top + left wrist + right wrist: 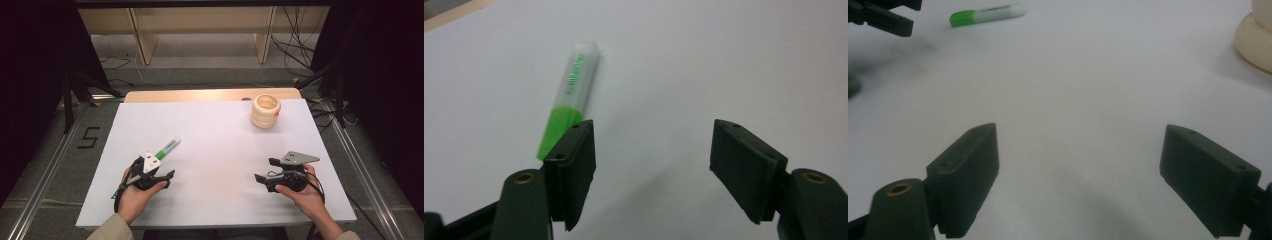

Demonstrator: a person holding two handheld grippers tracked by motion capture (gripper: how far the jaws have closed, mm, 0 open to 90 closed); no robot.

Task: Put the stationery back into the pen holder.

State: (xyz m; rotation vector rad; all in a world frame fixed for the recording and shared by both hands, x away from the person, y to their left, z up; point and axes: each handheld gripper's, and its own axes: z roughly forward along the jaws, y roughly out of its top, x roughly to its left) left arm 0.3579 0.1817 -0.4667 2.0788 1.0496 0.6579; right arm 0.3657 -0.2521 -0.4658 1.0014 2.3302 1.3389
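Observation:
A highlighter [167,148] with a green cap and pale body lies slanted on the white table sheet [220,150], left of centre. My left gripper [159,167] rests just below it, held in a hand and open. In the left gripper view the highlighter [574,85] has its green end beside the left jaw and outside the gap, and the gripper [651,145] has nothing between its jaws. My right gripper [264,170] sits at the front right, points left, and is open and empty [1078,155]. The right gripper view also catches the highlighter [988,14] far off.
A cream ridged cup [265,110] stands at the back right of the sheet, and its edge shows as the cup [1255,40] in the right gripper view. The wooden table edge [200,95] runs behind the sheet. Cables and frame legs lie on the floor beyond.

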